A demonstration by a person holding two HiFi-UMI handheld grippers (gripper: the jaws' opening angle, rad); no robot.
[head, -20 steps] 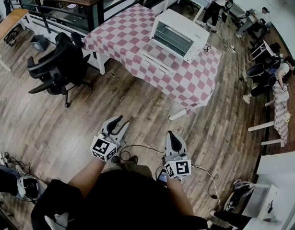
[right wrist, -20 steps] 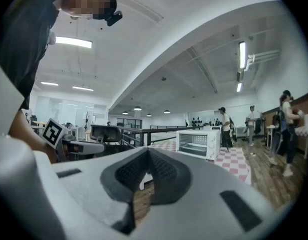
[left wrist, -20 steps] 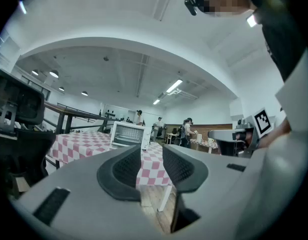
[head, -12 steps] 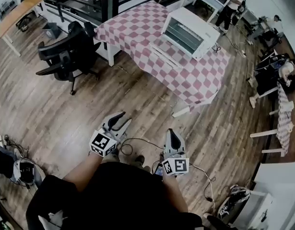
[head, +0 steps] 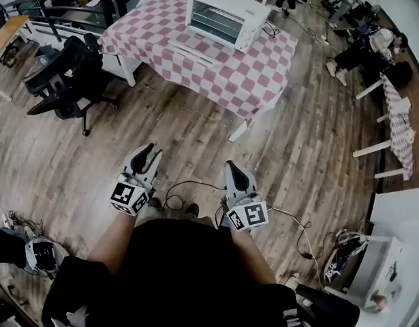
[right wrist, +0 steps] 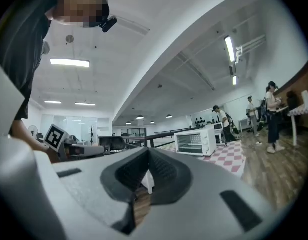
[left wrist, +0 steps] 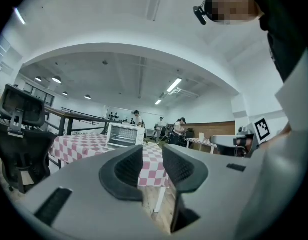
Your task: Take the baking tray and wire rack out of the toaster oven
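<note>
- The left gripper (head: 150, 150) was level, its fingers apart with nothing between them. The right gripper (head: 234, 166) had its fingers together, also empty. Unless the right one opened first, it would probably only bump whatever it reached for.
- A cable (head: 185, 182) lay looped on the floor just ahead of the person's feet, so a step forward could have snagged it.
- A chair (head: 63, 80) stood left of the way ahead, near the counter (head: 216, 73), where a wide left swing might have clipped it.
- The oven (head: 223, 16) sat on the counter, well apart from both grippers, with its door shut. The tray and rack, presumably inside, could not be seen. A hard pull on the door could have dragged the oven along the cloth.
</note>
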